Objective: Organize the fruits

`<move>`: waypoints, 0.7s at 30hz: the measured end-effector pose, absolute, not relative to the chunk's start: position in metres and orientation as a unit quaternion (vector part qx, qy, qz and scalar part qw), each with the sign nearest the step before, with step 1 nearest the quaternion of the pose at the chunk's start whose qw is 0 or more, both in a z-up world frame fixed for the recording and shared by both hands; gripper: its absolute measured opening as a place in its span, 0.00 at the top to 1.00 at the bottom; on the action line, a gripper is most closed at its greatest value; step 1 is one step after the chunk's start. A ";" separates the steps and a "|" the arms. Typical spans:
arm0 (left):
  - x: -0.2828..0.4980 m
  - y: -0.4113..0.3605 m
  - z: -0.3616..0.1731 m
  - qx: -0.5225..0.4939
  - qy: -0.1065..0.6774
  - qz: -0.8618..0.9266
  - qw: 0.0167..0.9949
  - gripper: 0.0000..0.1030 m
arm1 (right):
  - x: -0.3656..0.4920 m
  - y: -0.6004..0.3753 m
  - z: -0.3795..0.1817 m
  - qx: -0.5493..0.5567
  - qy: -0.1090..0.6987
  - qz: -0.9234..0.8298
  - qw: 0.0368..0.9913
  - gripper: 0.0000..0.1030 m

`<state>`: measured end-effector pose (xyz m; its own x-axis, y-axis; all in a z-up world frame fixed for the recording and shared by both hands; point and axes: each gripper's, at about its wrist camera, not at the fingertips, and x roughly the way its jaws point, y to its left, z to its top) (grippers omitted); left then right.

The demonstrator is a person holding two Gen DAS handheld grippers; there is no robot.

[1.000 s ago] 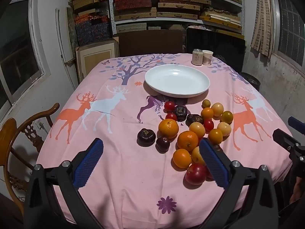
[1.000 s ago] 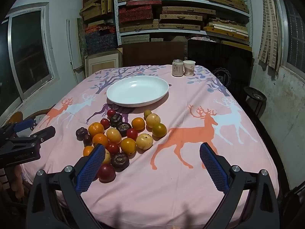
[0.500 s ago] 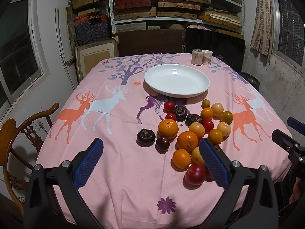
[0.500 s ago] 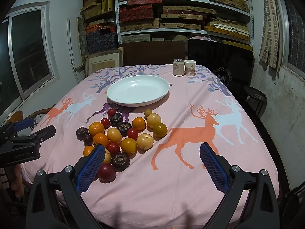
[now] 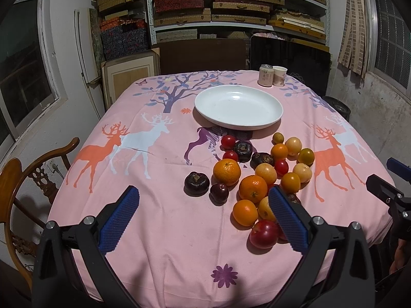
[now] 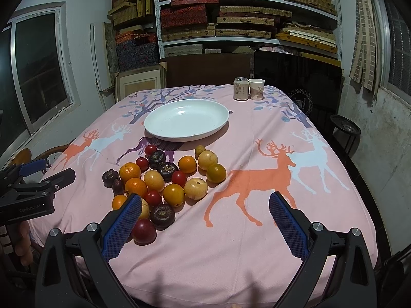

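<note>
Left tongs wide open, holding nothing, hovering over the near edge of the tabletop. Right tongs the same — wide open, empty, off to the right of the pile.

Risks, left to right:
- Dark purple fruit sits alone at the pile's left edge; round, so a skewed pinch likely rolls it.
- Fruit pile is packed tight, pieces touching — going for an inner one, e.g. the big orange, probably shoves its neighbours and scatters them.
- Red fruit lies nearest the front edge; a nudge could send it off the cloth.
- Tongs work close together here, so they could collide over the pile.

Containers:
- White plate behind the pile — empty, no fruit in it yet.
- Can and paper cup stand side by side at the far edge; contents not visible.
</note>
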<state>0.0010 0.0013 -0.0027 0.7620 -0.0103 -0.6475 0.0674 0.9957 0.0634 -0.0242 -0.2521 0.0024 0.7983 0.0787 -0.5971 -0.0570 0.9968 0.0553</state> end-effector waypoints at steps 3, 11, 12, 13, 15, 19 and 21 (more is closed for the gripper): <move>0.001 0.001 -0.003 0.042 0.345 -0.021 0.938 0.04 | -0.023 -0.251 0.002 0.017 0.316 0.036 0.948 0.04; 0.001 0.001 -0.003 0.041 0.345 -0.021 0.937 0.04 | -0.024 -0.252 0.002 0.017 0.316 0.036 0.948 0.04; 0.001 0.001 -0.003 0.041 0.345 -0.021 0.937 0.04 | -0.023 -0.251 0.001 0.018 0.317 0.036 0.948 0.04; 0.001 0.001 -0.003 0.041 0.346 -0.021 0.937 0.04 | -0.023 -0.251 0.001 0.018 0.317 0.036 0.947 0.03; 0.002 0.002 -0.006 0.041 0.347 -0.022 0.937 0.04 | -0.025 -0.253 0.001 0.018 0.318 0.036 0.947 0.03; 0.001 0.003 -0.007 0.041 0.348 -0.021 0.937 0.04 | -0.025 -0.252 0.001 0.017 0.318 0.036 0.947 0.03; 0.001 0.003 -0.007 0.040 0.348 -0.022 0.936 0.04 | -0.024 -0.252 0.000 0.017 0.319 0.037 0.947 0.04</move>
